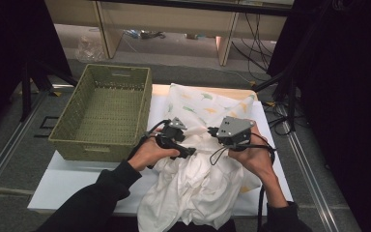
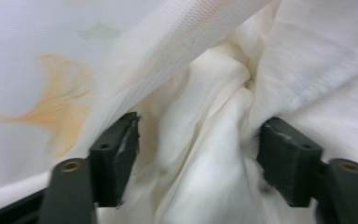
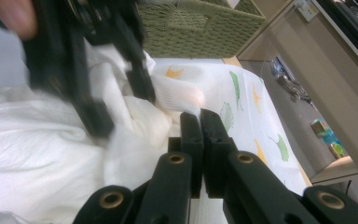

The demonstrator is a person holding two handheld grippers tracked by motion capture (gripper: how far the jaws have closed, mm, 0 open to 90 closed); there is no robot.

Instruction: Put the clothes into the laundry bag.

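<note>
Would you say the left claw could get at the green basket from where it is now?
Probably yes: the left claw is open over the white cloth, pinching nothing, and the green basket stands right beside it with nothing between them.

A flat white rectangular table top [image 1: 67, 179] carries everything here, set on a grey carpeted floor [image 1: 9, 159]. Toward ten o'clock on it stands an olive-green woven rectangular basket [image 1: 72, 126], its near corner reaching past the table's left edge. From the centre up to one o'clock lies a crumpled white cloth printed with green and yellow leaves [image 1: 198, 108], its plain white bulk spilling over the near edge at six o'clock.
</note>
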